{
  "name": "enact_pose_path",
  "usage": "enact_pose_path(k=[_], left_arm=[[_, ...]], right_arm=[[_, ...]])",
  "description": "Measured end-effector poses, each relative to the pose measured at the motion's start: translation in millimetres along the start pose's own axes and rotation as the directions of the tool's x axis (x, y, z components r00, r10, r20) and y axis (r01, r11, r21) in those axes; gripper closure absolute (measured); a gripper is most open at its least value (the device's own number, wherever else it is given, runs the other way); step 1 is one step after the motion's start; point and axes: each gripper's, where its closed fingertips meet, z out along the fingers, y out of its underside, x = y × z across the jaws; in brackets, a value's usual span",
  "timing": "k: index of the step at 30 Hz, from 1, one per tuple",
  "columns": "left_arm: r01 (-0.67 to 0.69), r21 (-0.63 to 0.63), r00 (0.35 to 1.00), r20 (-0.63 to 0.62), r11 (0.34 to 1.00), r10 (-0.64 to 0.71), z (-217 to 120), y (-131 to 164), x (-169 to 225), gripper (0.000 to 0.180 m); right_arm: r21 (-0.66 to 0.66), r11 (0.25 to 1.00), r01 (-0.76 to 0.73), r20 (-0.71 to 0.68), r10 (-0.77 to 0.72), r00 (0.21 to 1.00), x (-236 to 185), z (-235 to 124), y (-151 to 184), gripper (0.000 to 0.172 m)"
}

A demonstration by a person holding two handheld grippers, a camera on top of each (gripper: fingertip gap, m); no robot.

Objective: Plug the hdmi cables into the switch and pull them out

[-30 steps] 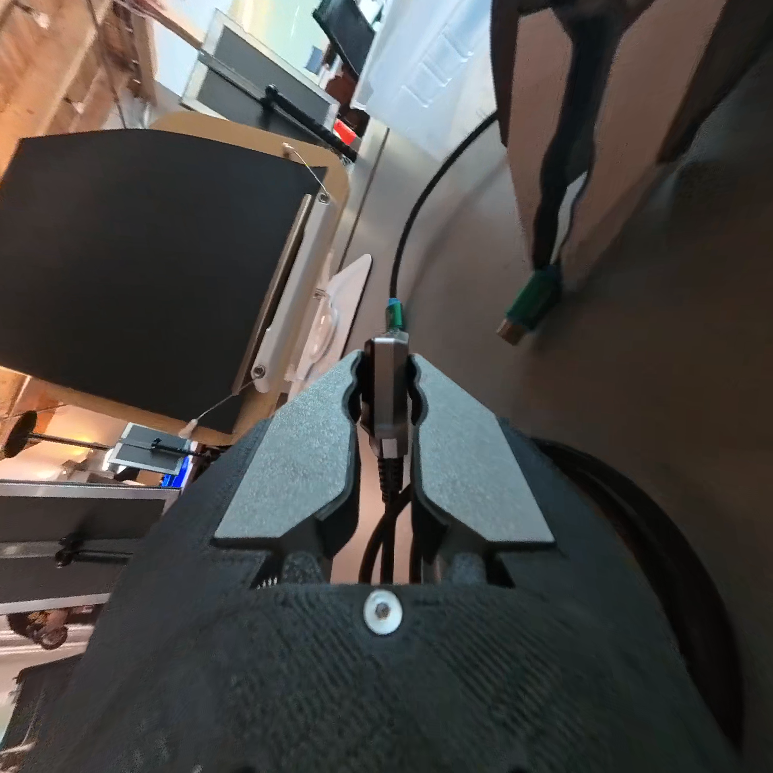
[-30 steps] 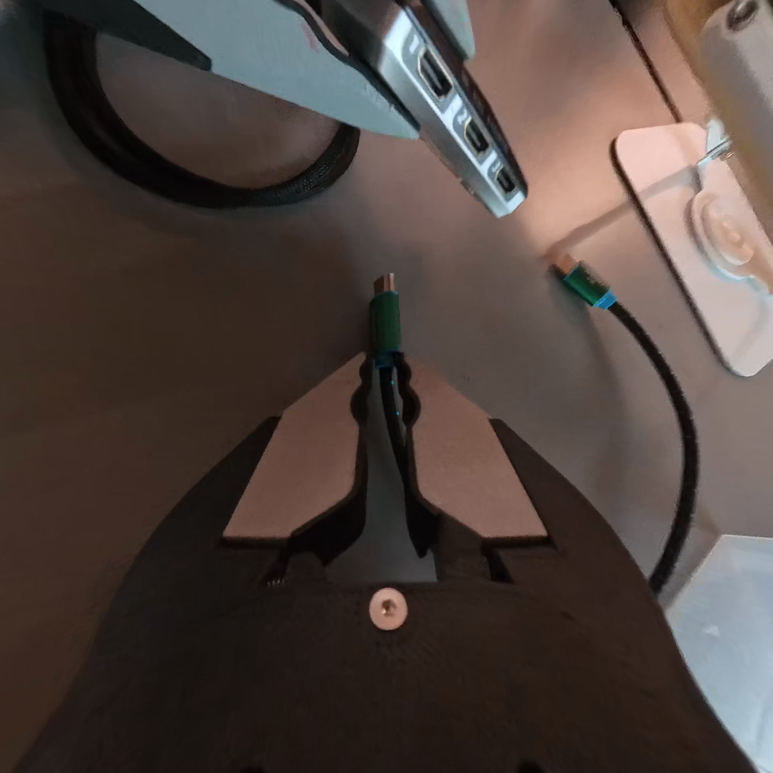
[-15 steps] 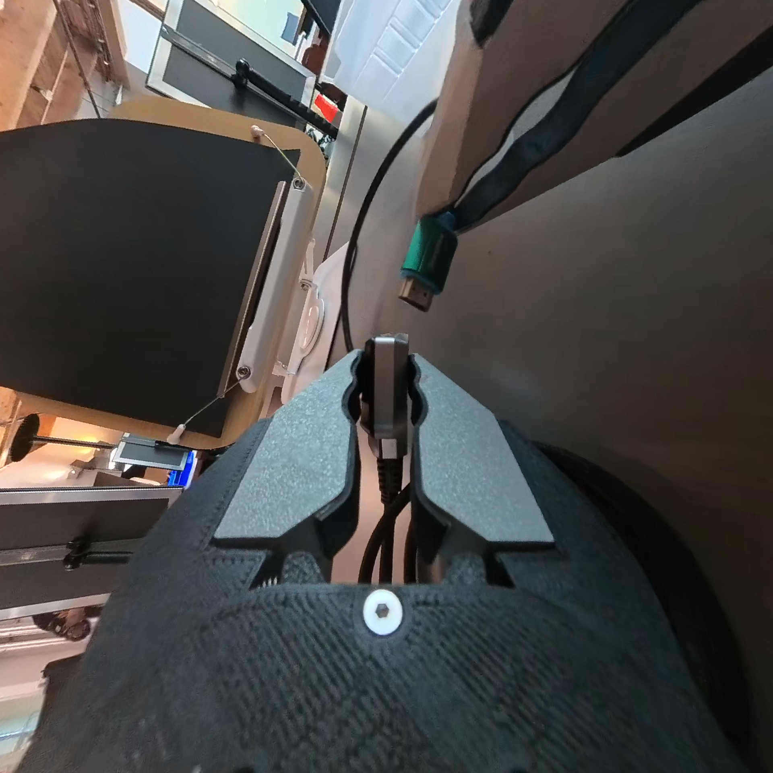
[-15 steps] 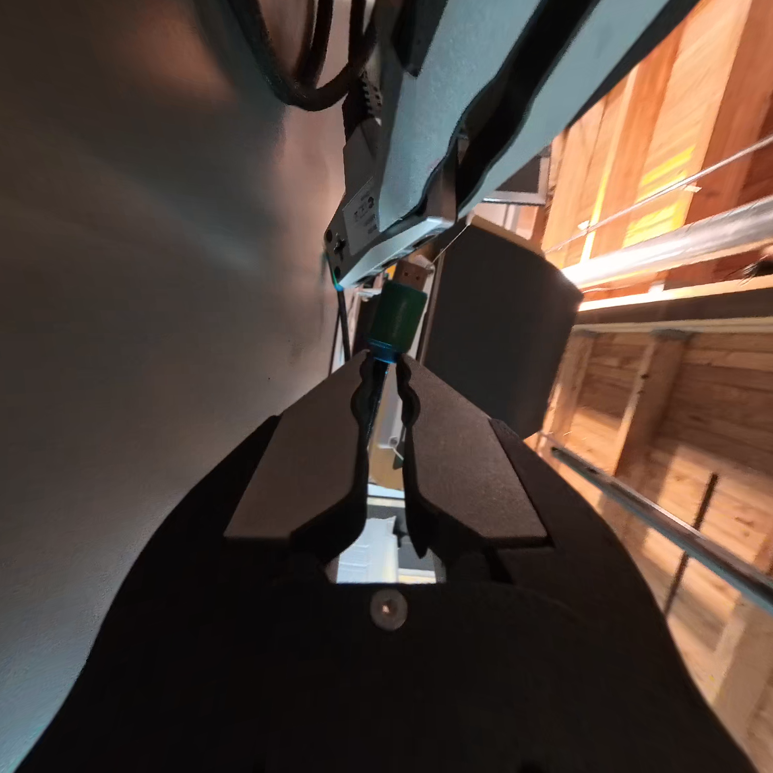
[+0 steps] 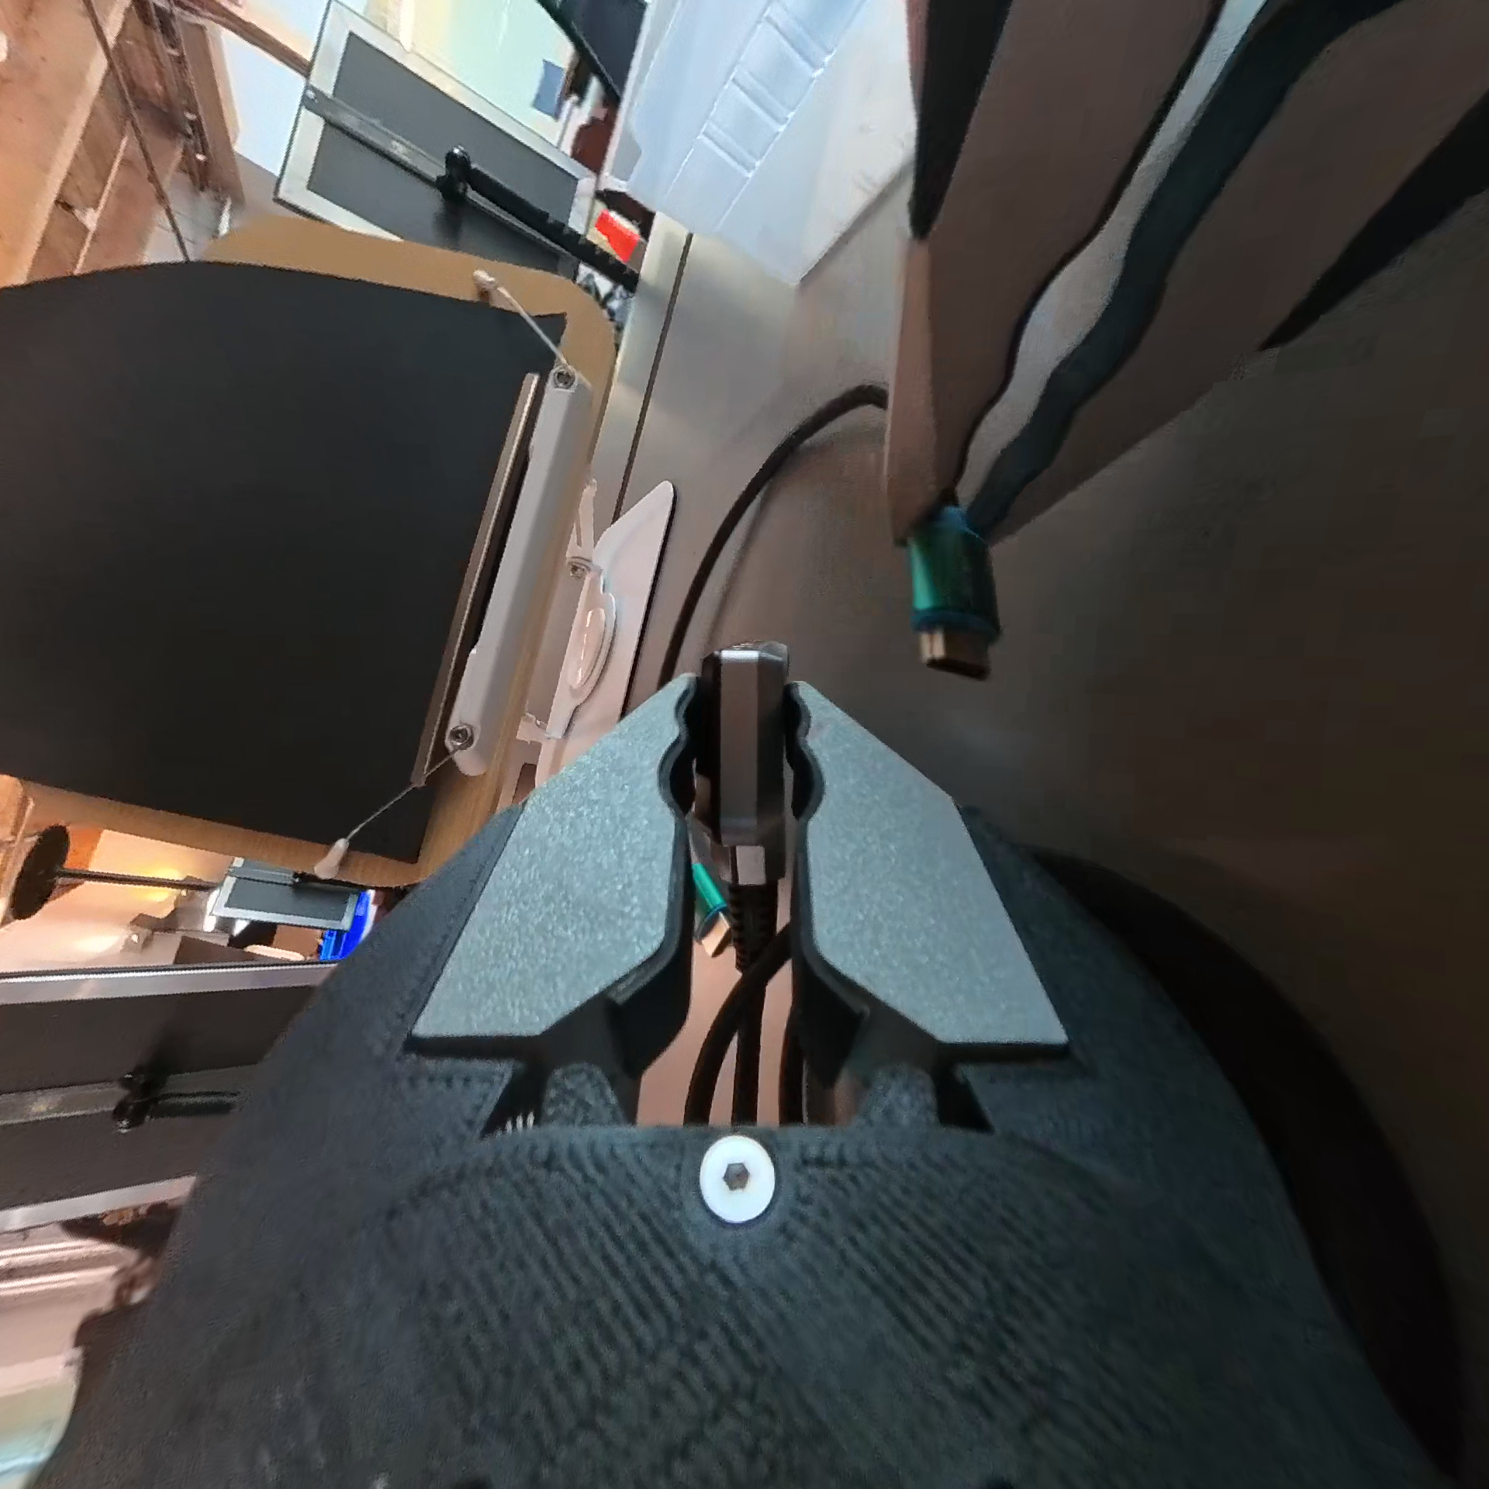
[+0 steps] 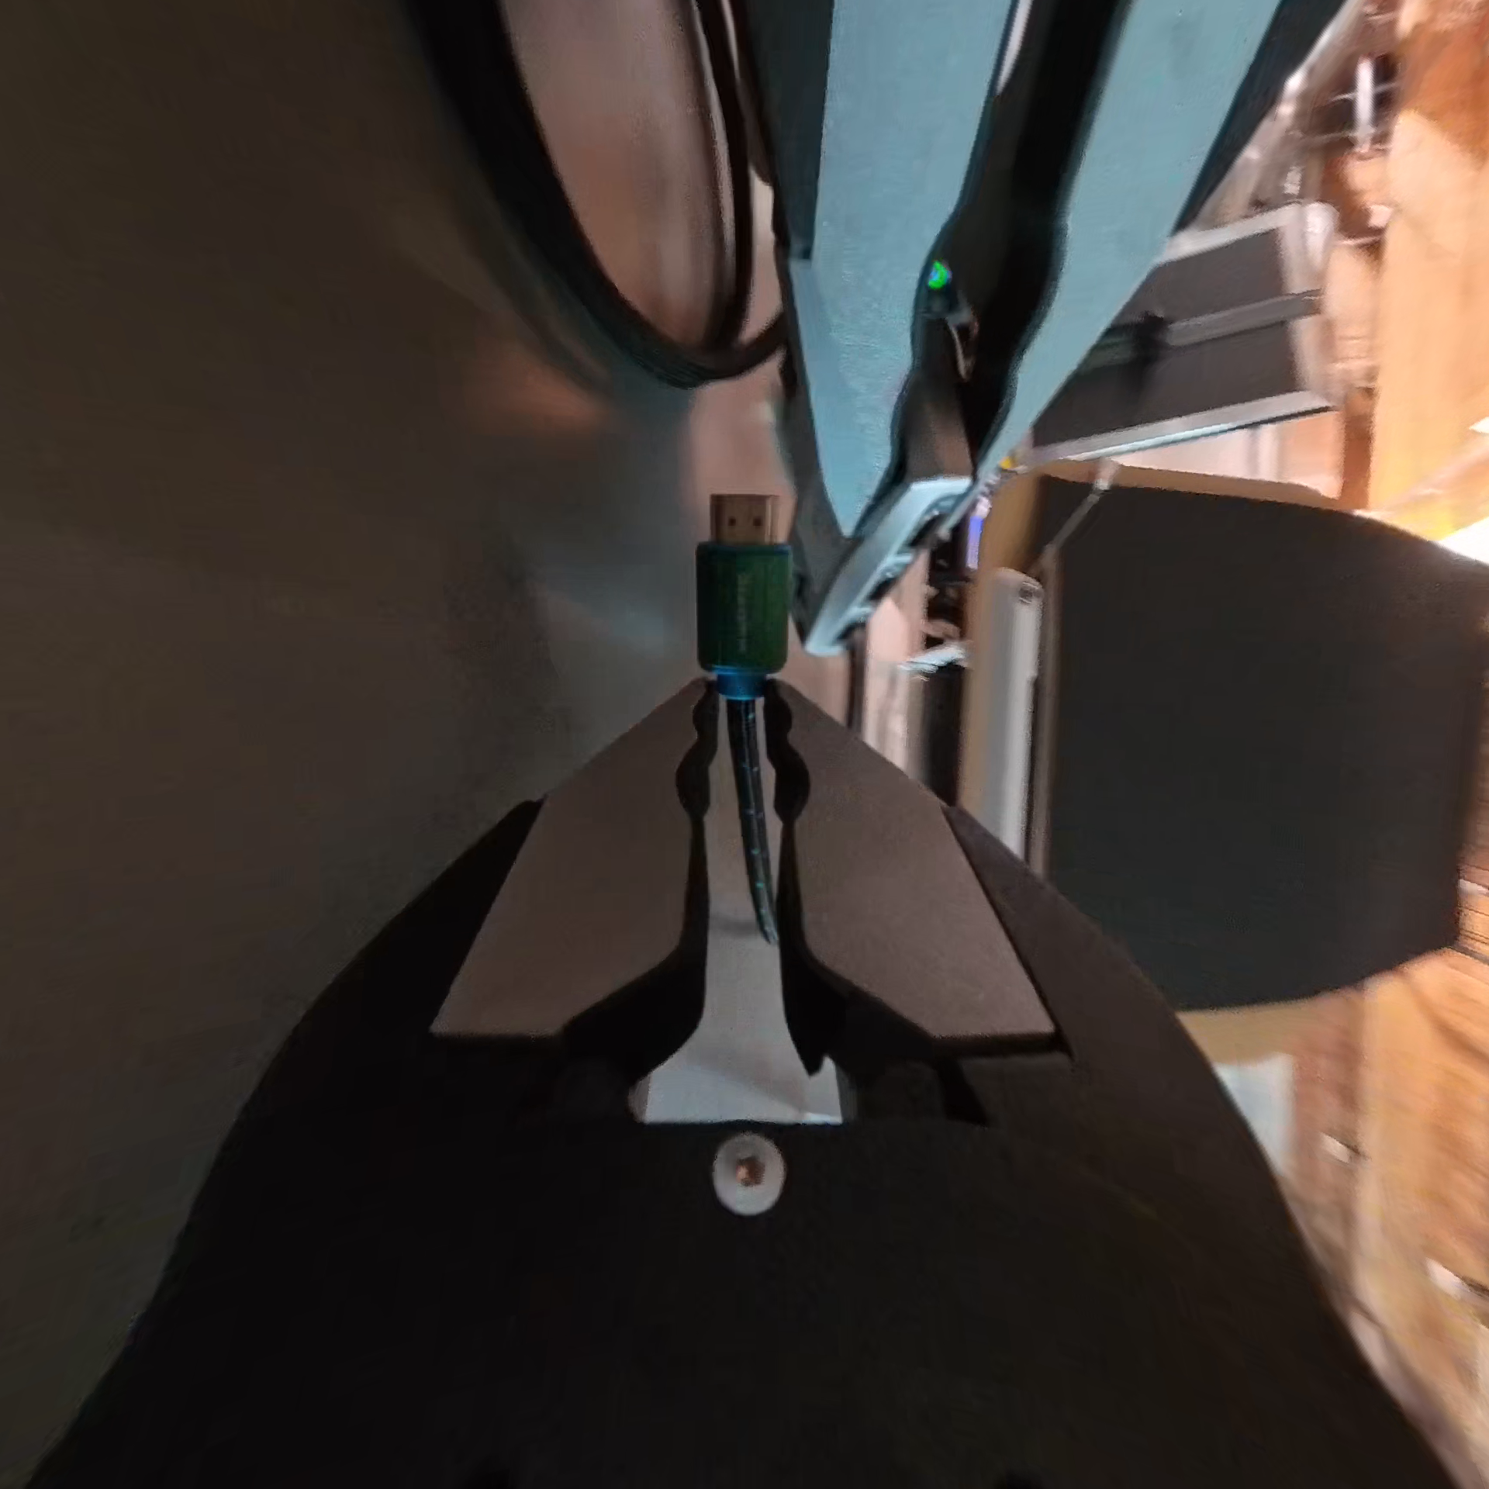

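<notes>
My left gripper (image 5: 745,693) is shut on the grey metal switch (image 5: 745,749), held edge-on, with its black cable (image 5: 749,951) trailing back between the fingers. My right gripper (image 6: 741,694) is shut on an HDMI cable at the blue collar behind its green plug (image 6: 741,604). The plug's gold tip (image 6: 743,520) is free in the air, just left of the switch (image 6: 886,548) and apart from it. In the left wrist view that plug (image 5: 951,588) hangs to the upper right of the switch. A second green plug (image 5: 709,894) shows low between my left fingers.
A black cable (image 5: 725,524) runs over the grey table, and a coiled black cable (image 6: 644,322) lies beyond the plug. A black panel on a stand (image 5: 242,524) with a white base plate (image 5: 636,580) stands at the left. Wooden shelving (image 6: 1410,242) is behind. Across from one pair of fingers to the other is roughly 6 cm.
The right gripper swung the green plug up close to the switch's end, then off to its side. Both grasps stayed the same and the switch did not shift in my left gripper.
</notes>
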Motion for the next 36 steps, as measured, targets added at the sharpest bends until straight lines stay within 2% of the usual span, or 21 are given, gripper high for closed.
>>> enact_pose_path(k=[1,3,5,9,14,16,18,20,26,30,36], left_arm=[[-0.016,0.006,1.000,-0.010,1.000,0.016,0,-1,3,0.163],[-0.035,0.021,0.999,-0.022,0.999,0.035,-2,-2,5,0.163],[-0.021,0.023,1.000,-0.013,1.000,0.021,-4,-2,2,0.162],[0.003,0.002,1.000,0.023,1.000,-0.004,-5,4,-8,0.163],[0.009,0.007,1.000,0.021,1.000,-0.009,-6,4,-8,0.163],[0.009,0.006,1.000,0.017,1.000,-0.009,-6,4,-7,0.163],[0.009,0.006,1.000,0.021,1.000,-0.009,-6,4,-8,0.163],[0.017,0.009,1.000,0.024,1.000,-0.017,-7,4,-9,0.163],[0.018,0.003,1.000,0.023,1.000,-0.018,-6,5,-8,0.163],[0.019,0.001,1.000,0.016,1.000,-0.019,-5,5,-6,0.163],[0.004,-0.014,1.000,0.000,1.000,-0.004,-3,7,-2,0.162]], right_arm=[[0.046,0.998,-0.053,0.056,0.051,0.997,-7,-2,-6,0.164],[0.132,0.965,-0.226,0.252,0.188,0.949,-25,-12,-22,0.165],[0.122,0.915,-0.385,0.364,0.319,0.875,-27,-17,-23,0.161],[0.054,0.742,-0.668,0.541,0.540,0.644,-16,-21,-20,0.145],[-0.008,0.517,-0.856,0.704,0.611,0.362,2,-27,-19,0.143],[-0.069,0.453,-0.889,0.768,0.593,0.243,2,-31,-20,0.138],[-0.113,0.414,-0.903,0.809,0.566,0.158,2,-35,-22,0.138],[-0.126,0.415,-0.901,0.813,0.564,0.146,0,-35,-22,0.139],[-0.137,0.527,-0.839,0.765,0.594,0.249,-15,-24,-26,0.139],[-0.177,0.566,-0.805,0.782,0.577,0.234,-26,-22,-32,0.142],[-0.196,0.625,-0.755,0.783,0.564,0.263,-37,-20,-36,0.161]])
